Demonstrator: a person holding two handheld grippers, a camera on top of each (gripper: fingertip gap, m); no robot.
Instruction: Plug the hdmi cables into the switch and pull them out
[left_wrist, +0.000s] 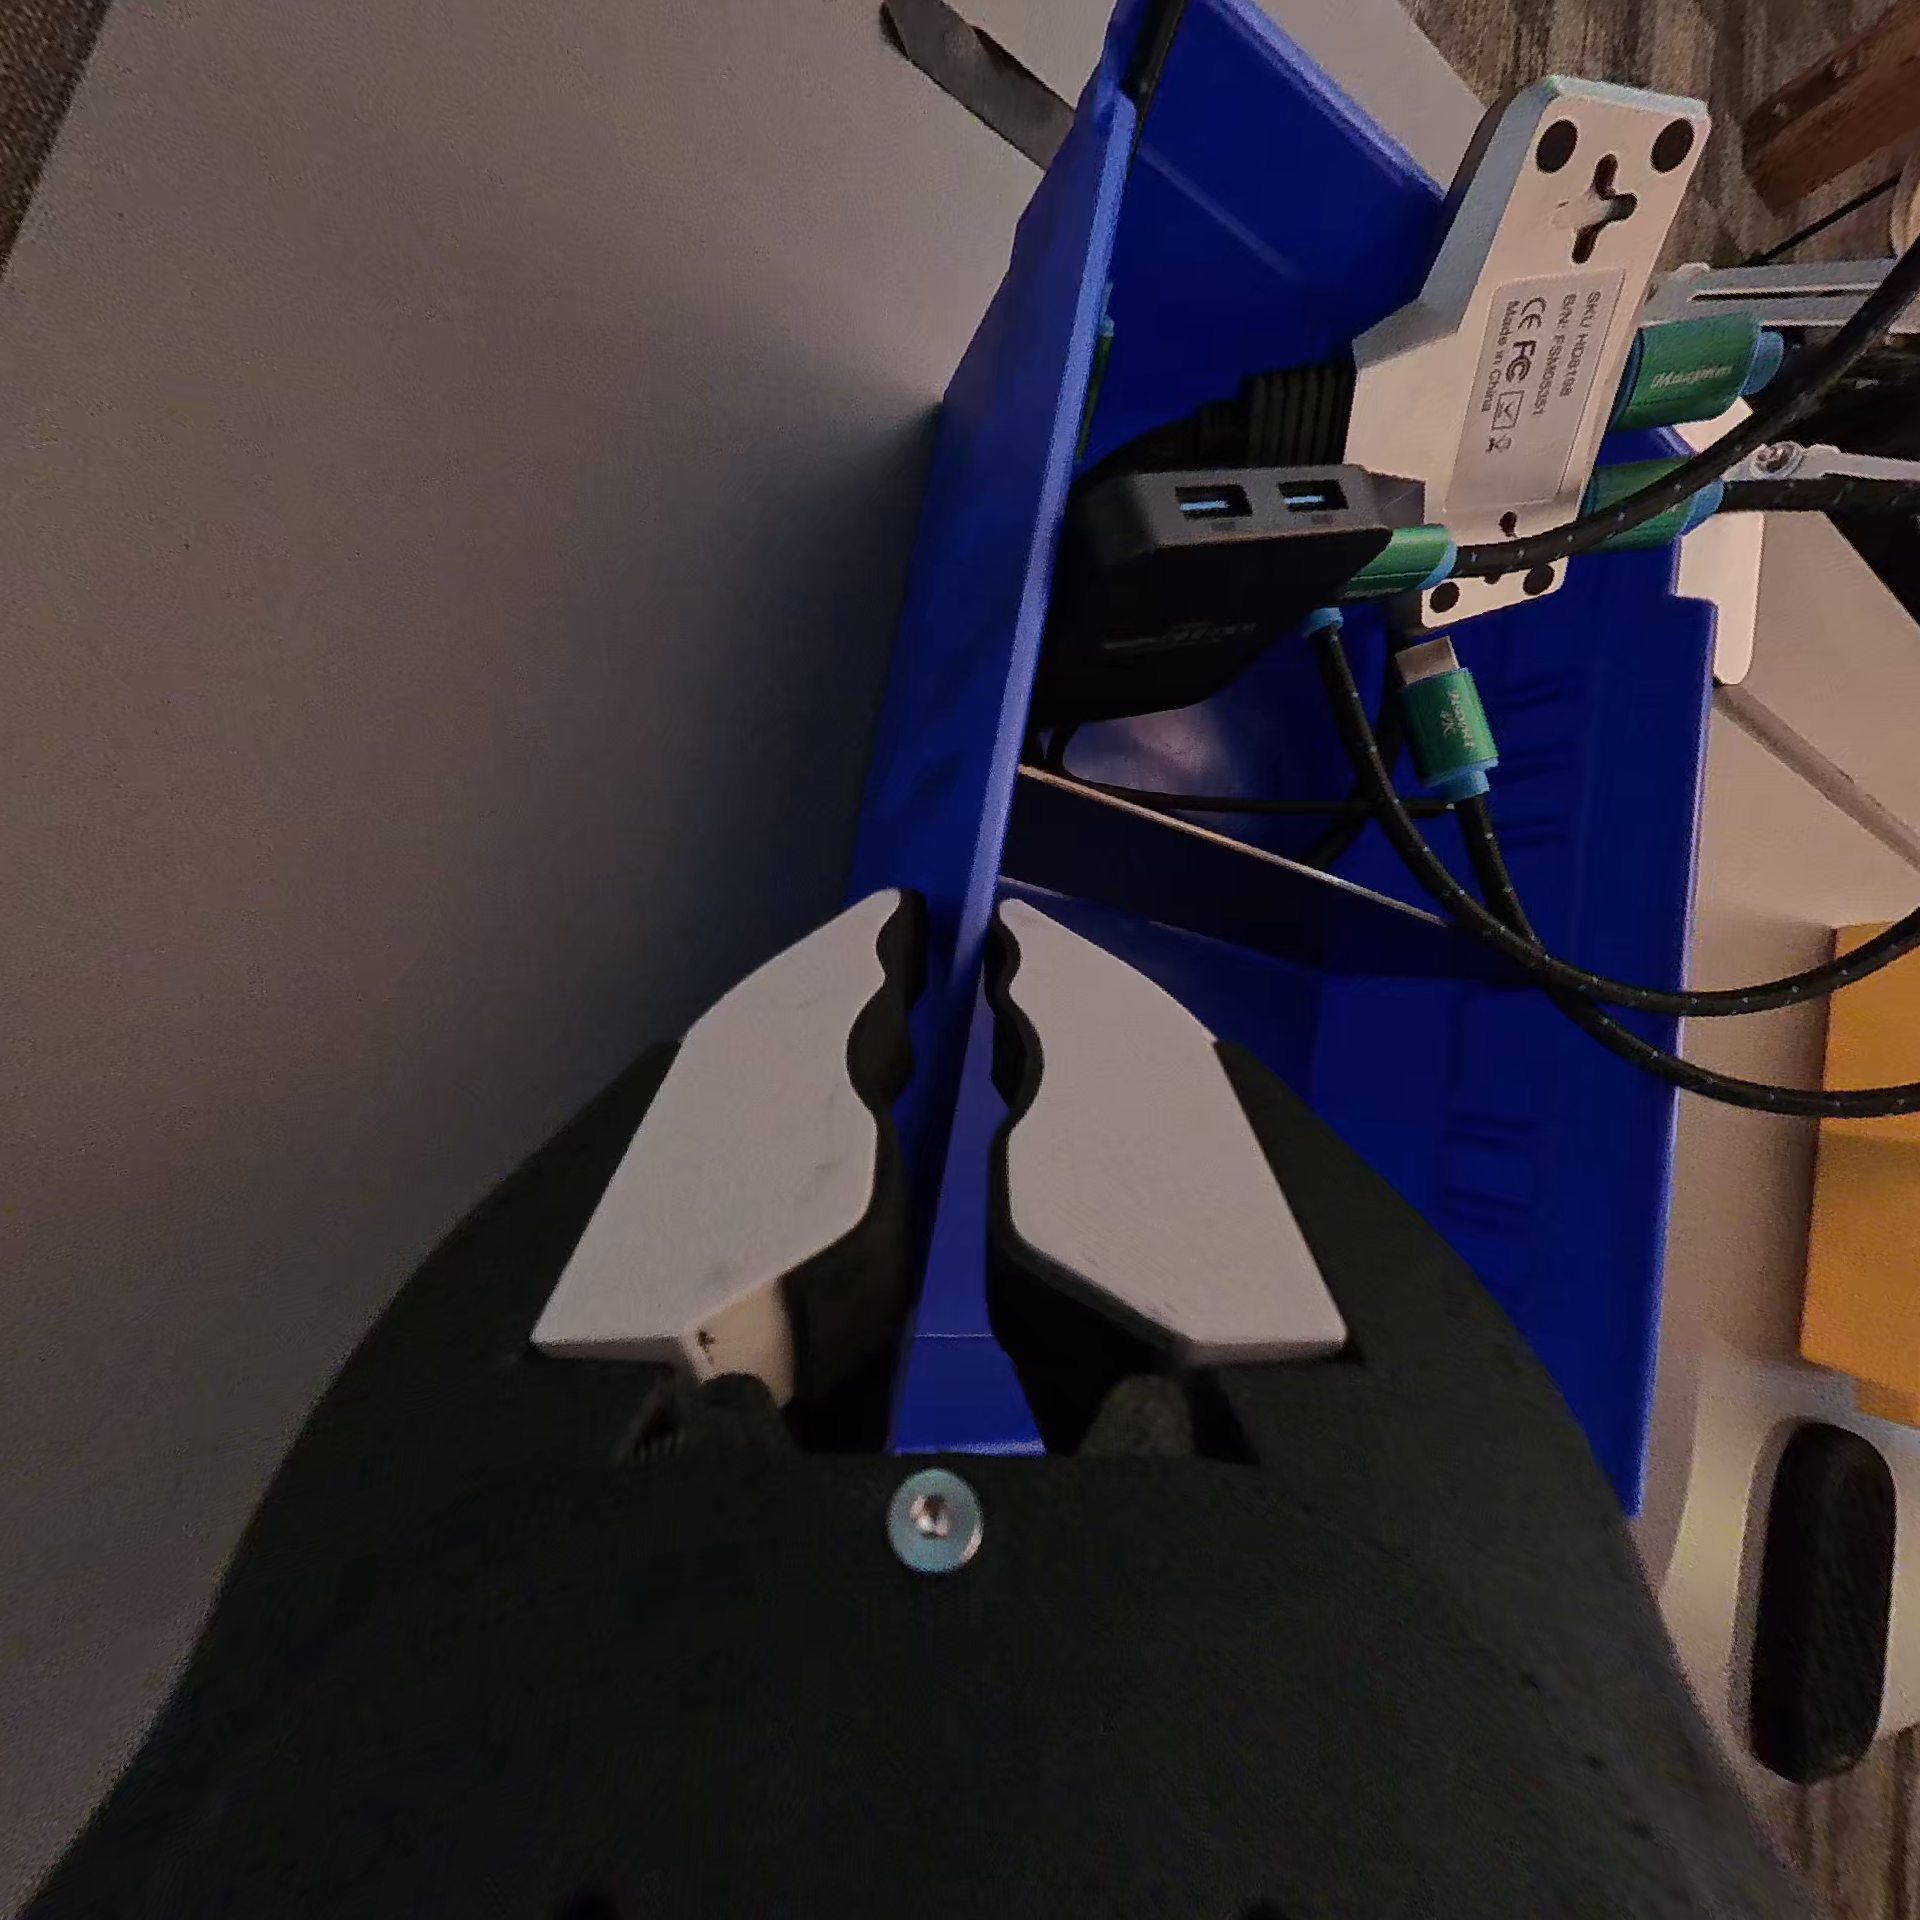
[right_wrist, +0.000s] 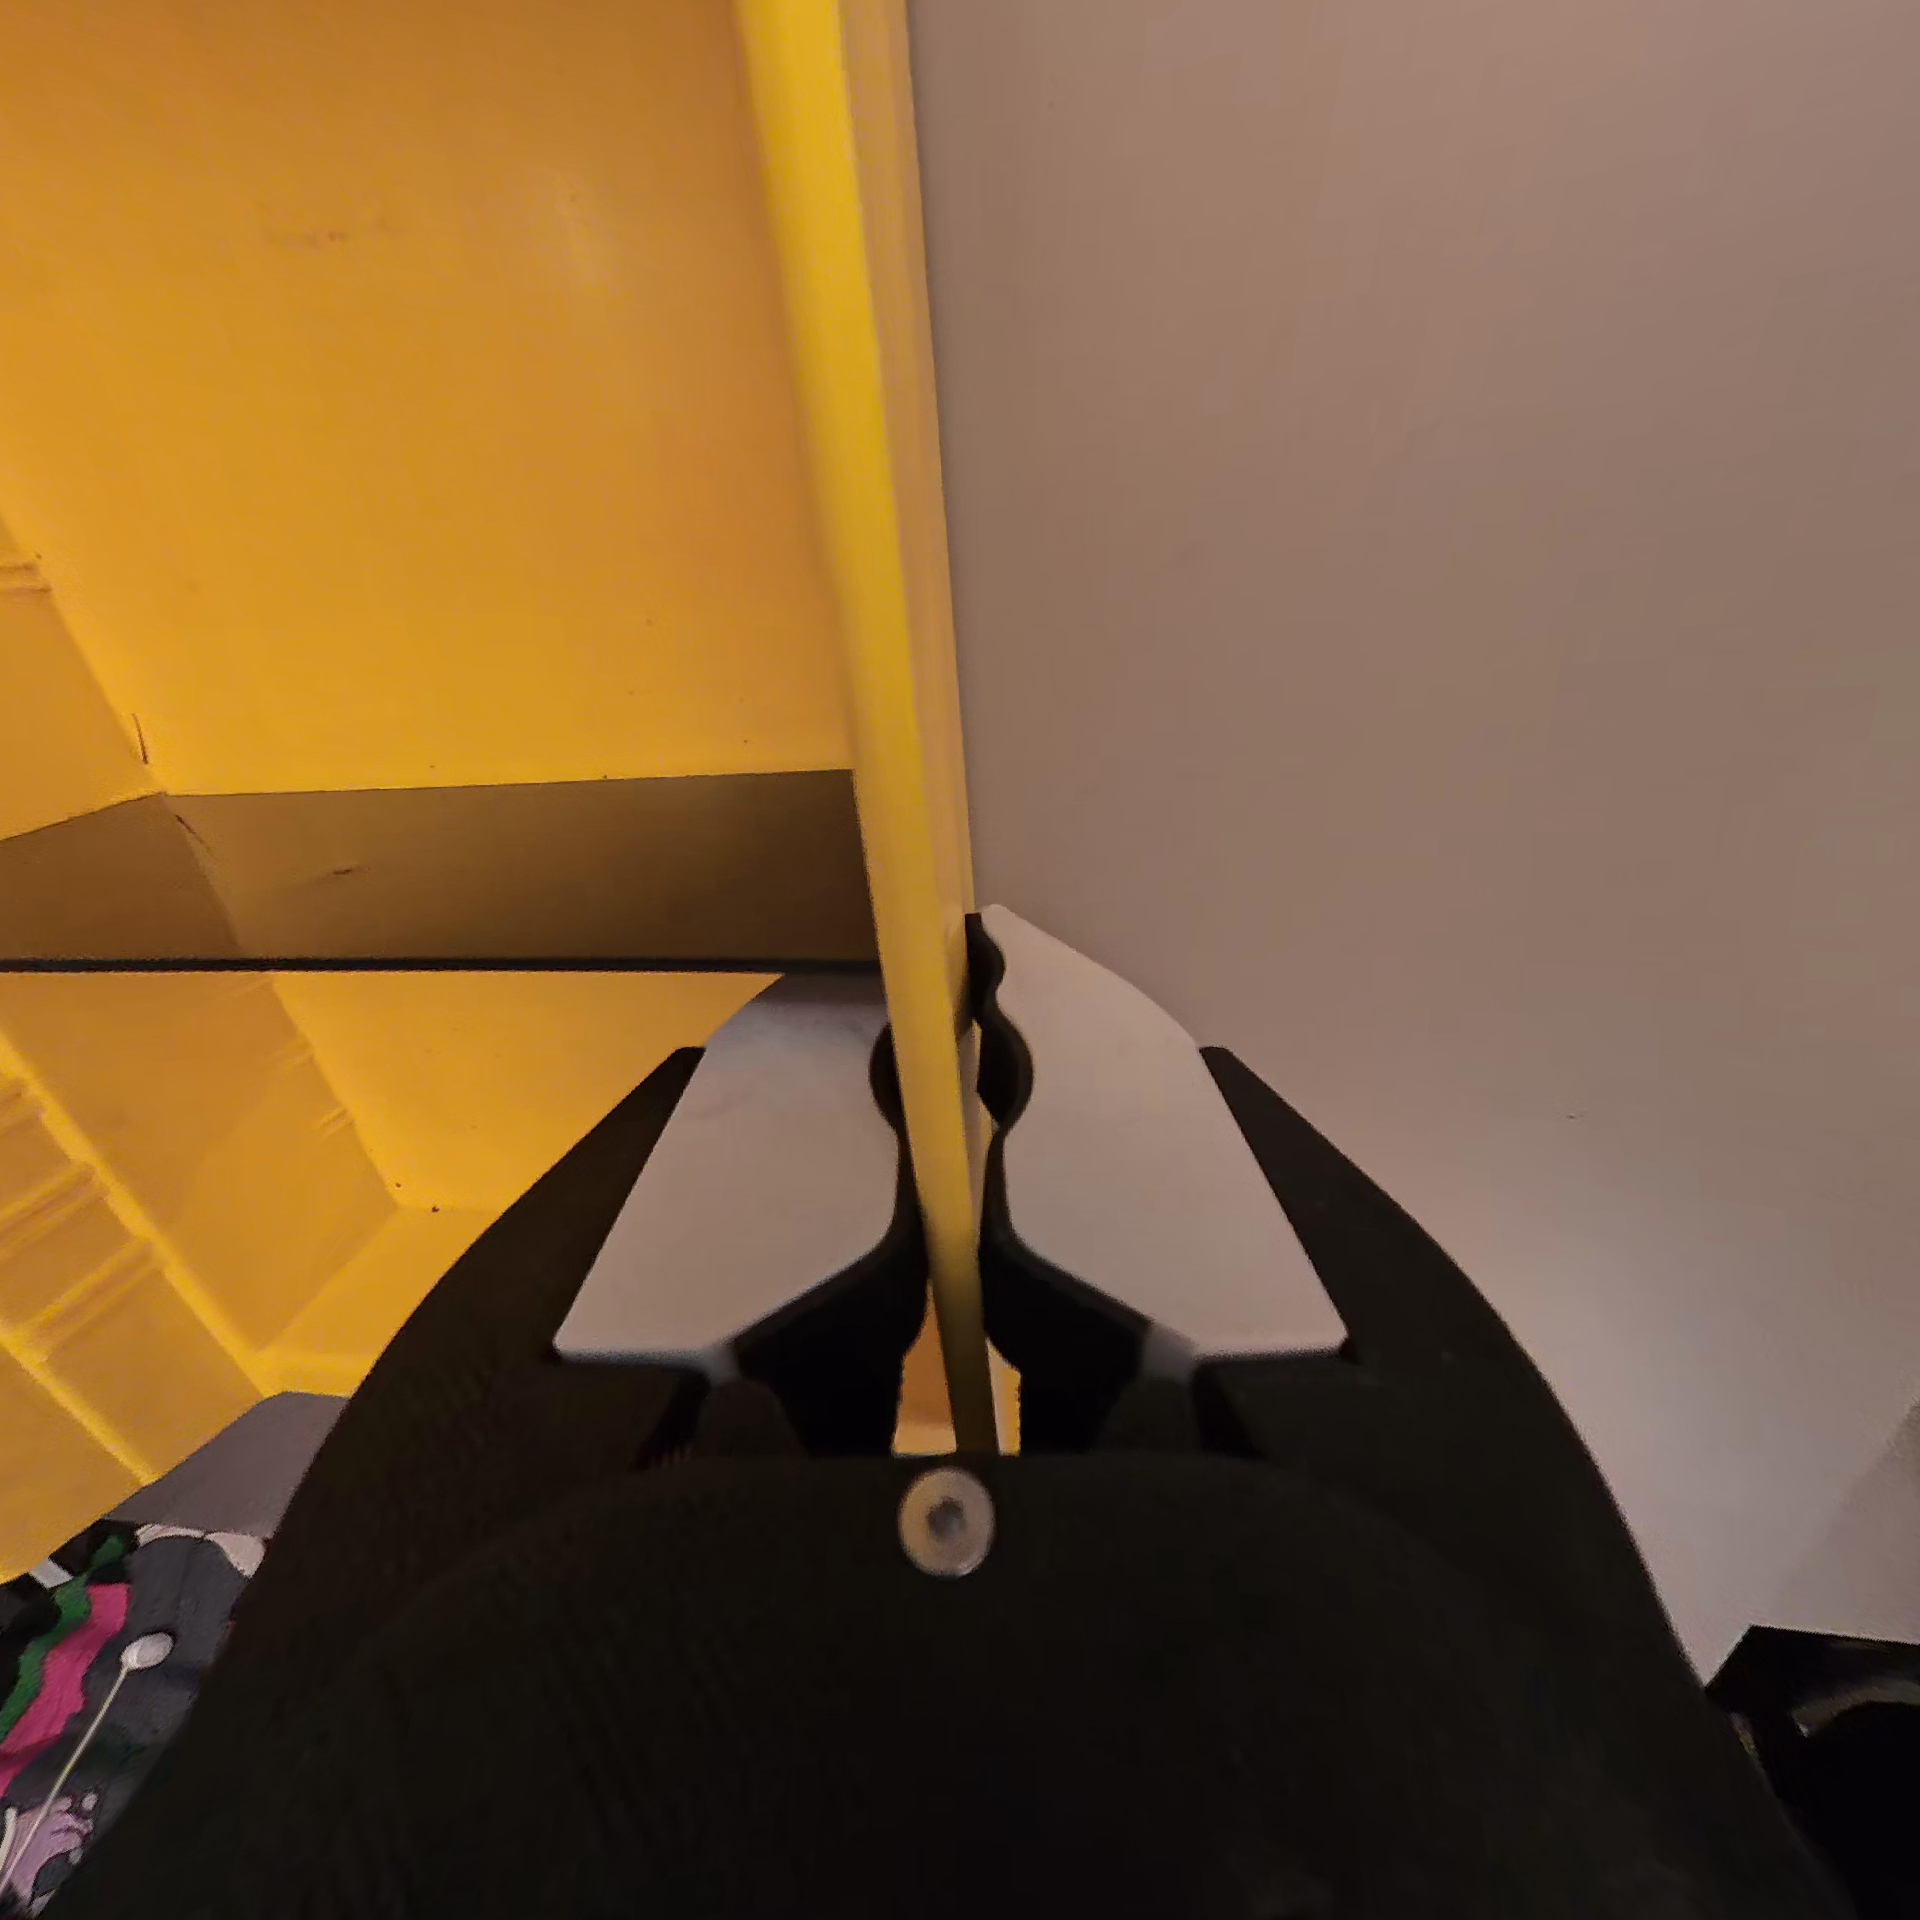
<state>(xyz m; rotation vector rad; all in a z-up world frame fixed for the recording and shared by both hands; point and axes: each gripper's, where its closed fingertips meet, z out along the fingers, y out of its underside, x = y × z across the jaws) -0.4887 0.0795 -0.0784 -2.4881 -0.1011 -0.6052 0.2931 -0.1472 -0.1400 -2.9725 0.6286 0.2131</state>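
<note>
A workshop or lab bench: blue bin (left_wrist: 1195, 343) and yellow bin (right_wrist: 416, 416) on a white table (left_wrist: 416, 520), stocked with cables (left_wrist: 1558, 966)

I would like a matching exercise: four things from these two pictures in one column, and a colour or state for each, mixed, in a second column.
1. left claw
2. right claw
3. switch
4. dark hub

a. silver, cables plugged in
b. shut on the yellow bin's wall
c. blue ports showing
d. astride the blue bin's wall

Pairs: 1-d, 2-b, 3-a, 4-c
</note>
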